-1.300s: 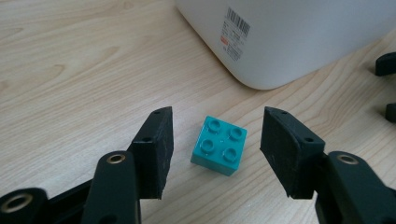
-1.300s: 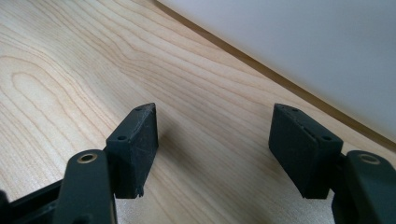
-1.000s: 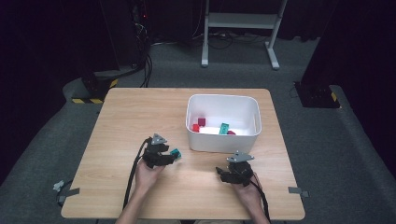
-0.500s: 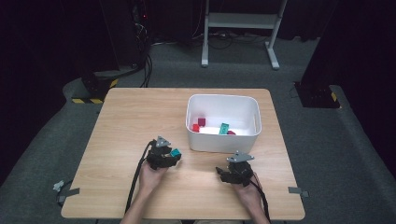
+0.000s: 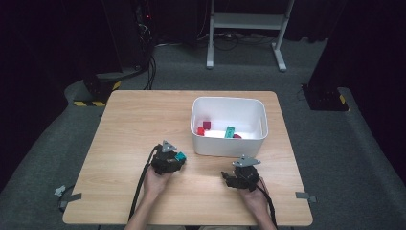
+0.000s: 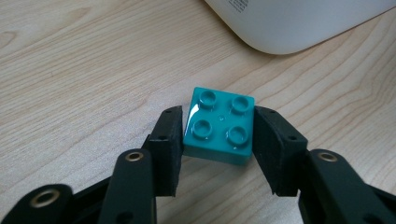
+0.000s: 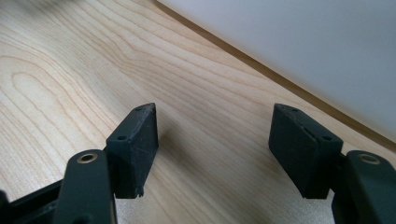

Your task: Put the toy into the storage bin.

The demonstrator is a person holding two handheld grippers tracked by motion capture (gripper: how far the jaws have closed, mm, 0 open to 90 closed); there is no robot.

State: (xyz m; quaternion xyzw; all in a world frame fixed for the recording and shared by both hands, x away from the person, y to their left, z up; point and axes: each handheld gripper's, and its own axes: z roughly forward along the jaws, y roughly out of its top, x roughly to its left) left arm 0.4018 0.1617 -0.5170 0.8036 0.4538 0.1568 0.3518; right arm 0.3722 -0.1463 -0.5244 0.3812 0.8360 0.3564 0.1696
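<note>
Teal studded brick [image 6: 219, 126], judged light, rigid and glossy-slick, sits pinched on opposite flat sides by the just-closing left gripper [image 6: 217, 133] beside the white bin [image 6: 299, 21]; right gripper [image 7: 215, 149] spread, empty.

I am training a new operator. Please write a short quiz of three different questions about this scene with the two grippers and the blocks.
1. True or false: the right gripper has something between its jaws.
2. What does the left gripper have between its pads, and what colour is it?
3. The white bin holds blocks of which colours? A) red and teal B) yellow and blue C) green only

Key
1. False; the jaws stand apart over bare table.
2. A teal block with four studs; the pads meet its sides, the jaws having just been closing.
3. A.
</note>
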